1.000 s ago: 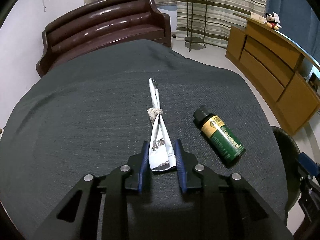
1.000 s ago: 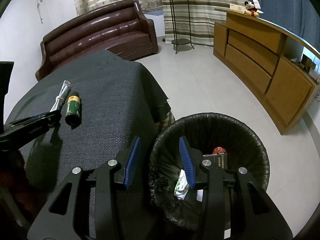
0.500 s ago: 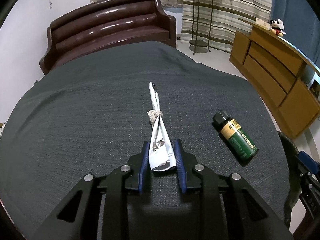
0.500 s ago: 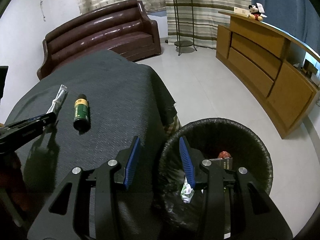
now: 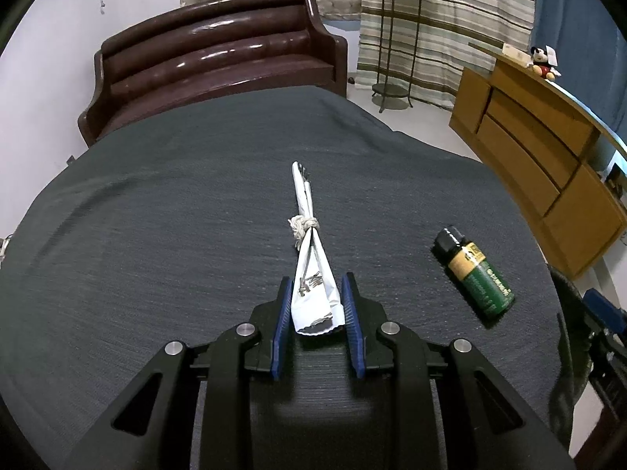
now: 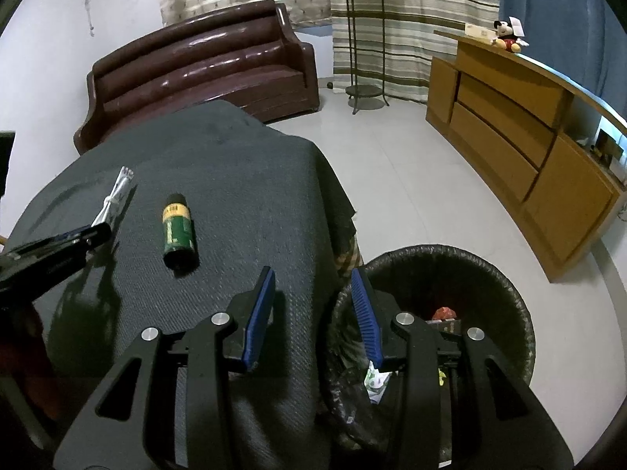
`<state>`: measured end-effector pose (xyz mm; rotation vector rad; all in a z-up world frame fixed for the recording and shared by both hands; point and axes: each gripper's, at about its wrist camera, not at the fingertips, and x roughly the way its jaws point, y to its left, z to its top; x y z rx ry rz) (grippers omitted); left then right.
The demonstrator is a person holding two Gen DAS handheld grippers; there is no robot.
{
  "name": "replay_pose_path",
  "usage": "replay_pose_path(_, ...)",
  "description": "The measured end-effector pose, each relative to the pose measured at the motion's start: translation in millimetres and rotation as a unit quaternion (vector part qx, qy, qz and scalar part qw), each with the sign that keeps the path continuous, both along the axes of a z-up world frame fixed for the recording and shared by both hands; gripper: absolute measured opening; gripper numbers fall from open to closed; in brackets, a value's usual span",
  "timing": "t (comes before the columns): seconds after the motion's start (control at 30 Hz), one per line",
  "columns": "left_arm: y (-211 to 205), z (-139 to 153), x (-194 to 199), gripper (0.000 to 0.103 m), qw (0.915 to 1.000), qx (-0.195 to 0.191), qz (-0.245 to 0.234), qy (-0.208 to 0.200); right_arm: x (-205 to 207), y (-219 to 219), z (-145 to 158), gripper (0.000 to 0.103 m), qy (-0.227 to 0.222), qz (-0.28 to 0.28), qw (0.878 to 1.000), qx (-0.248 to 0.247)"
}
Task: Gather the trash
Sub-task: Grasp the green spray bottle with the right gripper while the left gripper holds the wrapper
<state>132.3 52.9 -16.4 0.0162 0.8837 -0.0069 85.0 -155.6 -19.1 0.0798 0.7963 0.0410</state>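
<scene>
A white knotted wrapper [image 5: 309, 258] lies on the dark grey tablecloth [image 5: 156, 235]. My left gripper [image 5: 316, 293] is shut on the wrapper's near end, both blue pads against it. A green bottle [image 5: 476, 270] with a yellow band and black cap lies on its side to the right. In the right wrist view the wrapper [image 6: 115, 199] and the bottle [image 6: 177, 233] lie ahead left. My right gripper [image 6: 313, 293] is open and empty over the table's right edge, beside a black-lined trash bin [image 6: 505, 274] holding some trash.
A brown leather sofa [image 5: 219, 66] stands behind the table. A wooden cabinet [image 6: 521, 133] with a plush toy runs along the right wall. A metal plant stand [image 6: 362, 39] stands by the striped curtains. White tiled floor [image 6: 411, 180] lies between table and cabinet.
My left gripper has closed a little on the wrapper. The bottle now lies farther right in the left view. My right gripper has moved left, from over the bin towards the table.
</scene>
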Motion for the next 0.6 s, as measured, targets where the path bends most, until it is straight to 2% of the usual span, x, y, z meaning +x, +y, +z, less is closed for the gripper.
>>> replay_pose_path(0.27, 18.8, 3.7, 0.2, 0.026, 1.0, -0.002, 0.008, -0.005, 11.9, 29.5, 6.6, 0.04, -0.005, 0.028, 1.0, -0.011)
replay_pose_path(0.33, 26.8, 4.6, -0.9, 0.026, 0.9999, -0.002, 0.011, -0.007, 16.2, 37.3, 7.9, 0.043, -0.005, 0.036, 0.999, -0.013)
replay_pose_path(0.37, 30.3, 5.2, -1.5, 0.026, 0.9999, -0.002, 0.013, -0.007, 18.4, 41.8, 8.9, 0.05, -0.006, 0.04, 0.999, -0.014)
replay_pose_path(0.6, 56.9, 5.7, -4.7, 0.026, 0.9995, 0.001, 0.032, -0.009, 34.9, 70.3, 8.4, 0.05, 0.0, 0.065, 0.998, -0.021)
